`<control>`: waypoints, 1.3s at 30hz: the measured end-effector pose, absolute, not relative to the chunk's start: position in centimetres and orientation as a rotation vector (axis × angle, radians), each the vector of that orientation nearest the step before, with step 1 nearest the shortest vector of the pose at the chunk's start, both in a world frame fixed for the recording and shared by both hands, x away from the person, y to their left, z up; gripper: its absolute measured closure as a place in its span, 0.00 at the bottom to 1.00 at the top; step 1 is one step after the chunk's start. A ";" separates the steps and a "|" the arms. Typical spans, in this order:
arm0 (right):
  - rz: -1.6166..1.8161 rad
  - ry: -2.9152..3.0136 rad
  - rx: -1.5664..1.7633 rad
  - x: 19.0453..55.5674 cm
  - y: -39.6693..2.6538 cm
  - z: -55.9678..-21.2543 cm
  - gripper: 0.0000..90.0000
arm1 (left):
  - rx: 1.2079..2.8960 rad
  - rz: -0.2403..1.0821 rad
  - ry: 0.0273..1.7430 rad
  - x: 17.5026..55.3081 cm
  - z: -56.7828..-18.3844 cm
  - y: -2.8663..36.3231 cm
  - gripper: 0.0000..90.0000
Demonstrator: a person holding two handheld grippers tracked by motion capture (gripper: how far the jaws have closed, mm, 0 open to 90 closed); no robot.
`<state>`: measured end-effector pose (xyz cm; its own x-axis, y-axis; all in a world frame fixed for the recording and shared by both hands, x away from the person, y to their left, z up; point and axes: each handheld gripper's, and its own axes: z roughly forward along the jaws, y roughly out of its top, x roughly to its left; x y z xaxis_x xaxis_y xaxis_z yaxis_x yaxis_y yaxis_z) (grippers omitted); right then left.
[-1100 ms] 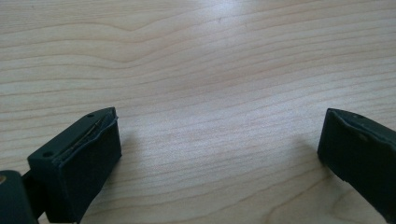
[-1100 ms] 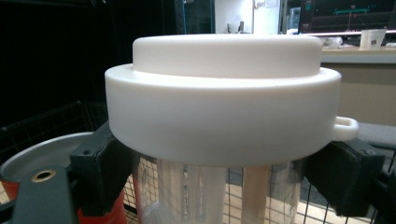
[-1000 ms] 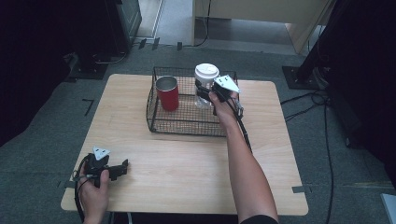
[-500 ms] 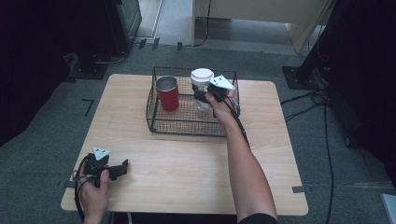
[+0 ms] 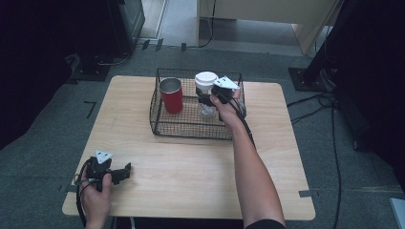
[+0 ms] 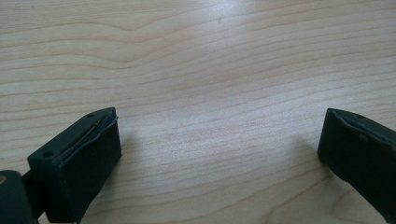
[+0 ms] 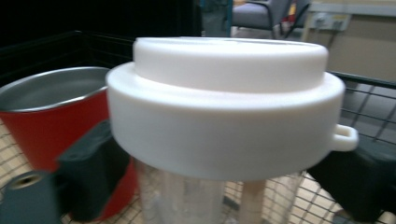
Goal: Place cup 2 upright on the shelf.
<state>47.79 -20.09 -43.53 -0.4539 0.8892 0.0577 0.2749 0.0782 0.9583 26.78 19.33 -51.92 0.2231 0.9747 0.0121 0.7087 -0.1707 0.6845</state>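
Clear cup (image 5: 206, 93) with white lid now down in wire basket (image 5: 191, 128) beside red tumbler (image 5: 171, 95); right gripper (image 5: 208, 98) just spreading, jaws off it; left gripper (image 5: 125, 172) spread, empty, on desk (image 5: 191, 162). Placement seemingly done.

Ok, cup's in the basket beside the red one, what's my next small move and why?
Probably draw the right gripper straight back, level. Its jaws have just been opening and now flank the clear cup without pressing it, and the cup seems to stand in the wire basket. The white lid overhangs both jaws, so lifting could catch it.
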 end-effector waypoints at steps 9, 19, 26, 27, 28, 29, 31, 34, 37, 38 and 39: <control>1.377 1.808 1.144 47.2 -20.4 -42.7 0.01 | 1.948 0.626 1.546 26.8 -51.9 19.3 0.00; 1.378 1.793 1.148 46.7 -21.0 -42.7 0.05 | 1.948 0.626 1.546 26.8 -51.9 19.3 0.00; 1.377 1.797 1.149 46.6 -21.2 -42.6 0.05 | 1.948 0.626 1.546 26.8 -51.9 19.3 0.00; 1.378 1.797 1.145 46.6 -21.2 -42.7 0.05 | 1.949 0.625 1.546 26.8 -51.9 19.3 0.00; 1.377 1.797 1.144 46.5 -21.2 -42.7 0.05 | 1.949 0.626 1.546 26.8 -51.9 19.3 0.00; 1.379 1.795 1.149 46.5 -21.2 -42.6 0.05 | 1.949 0.625 1.546 26.8 -51.9 19.3 0.00; 1.381 1.791 1.153 46.5 -21.2 -42.6 0.04 | 1.949 0.625 1.546 26.8 -51.9 19.3 0.00; 1.381 1.787 1.149 46.4 -21.2 -42.5 0.02 | 1.949 0.626 1.546 26.8 -51.9 19.3 0.00; 1.376 1.783 1.136 46.3 -21.1 -42.4 0.00 | 1.949 0.626 1.546 26.8 -51.9 19.3 0.00; 1.382 1.779 1.138 46.3 -21.1 -42.4 0.00 | 1.948 0.626 1.546 26.8 -51.9 19.3 0.00; 1.384 1.775 1.137 46.2 -21.1 -42.3 0.00 | 1.948 0.626 1.546 26.8 -51.9 19.3 0.00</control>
<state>46.23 -21.06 -42.30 -0.4453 0.8945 0.0402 0.2573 0.0848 0.9626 26.78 19.33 -51.92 0.2226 0.9748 0.0119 0.7085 -0.1701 0.6849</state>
